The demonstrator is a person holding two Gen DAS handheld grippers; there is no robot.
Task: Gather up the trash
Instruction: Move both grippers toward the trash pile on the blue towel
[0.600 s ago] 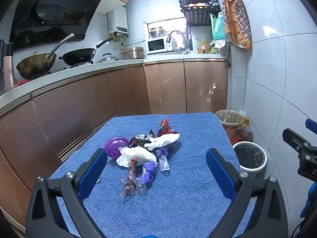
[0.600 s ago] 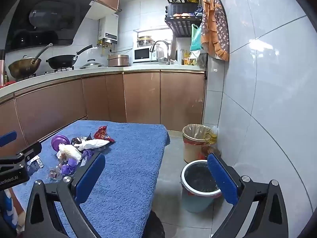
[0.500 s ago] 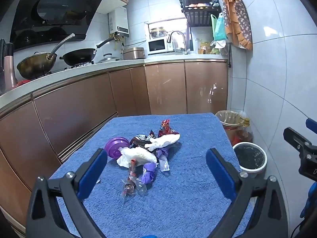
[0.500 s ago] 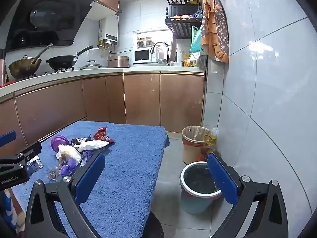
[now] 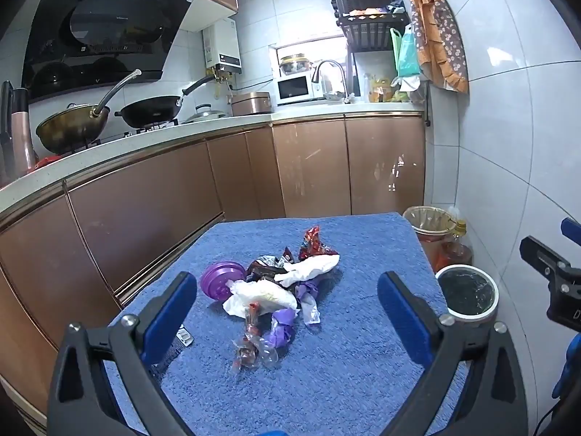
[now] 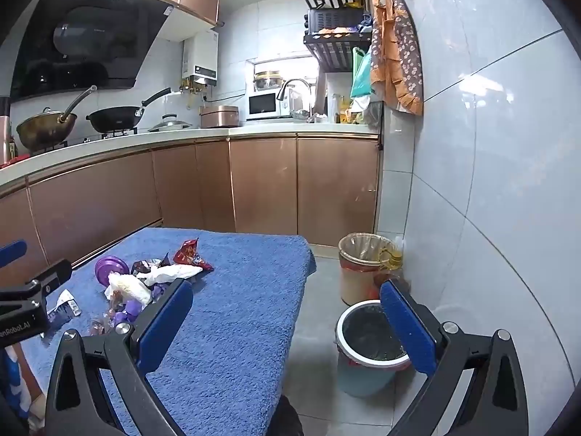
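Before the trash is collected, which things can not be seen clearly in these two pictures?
- Trash pile, left wrist view: wrappers overlap, so the pieces underneath are hidden.
- Same pile, right wrist view: the right gripper's left finger covers its near edge.
- Blue bin, right wrist view: the dark liner hides the contents.
- Small label, left wrist view: print too small, partly behind the left gripper.

We see a table cover [image 5: 348, 374] of rough, matt blue terry cloth. The trash pile [image 5: 276, 290] mixes crinkled glossy foil wrappers, clear film and soft white paper; the purple lid [image 5: 218, 283] is smooth plastic. Cabinet doors [image 6: 265, 181] look glossy copper-toned; wall tiles [image 6: 490, 167] are glazed, reflective.
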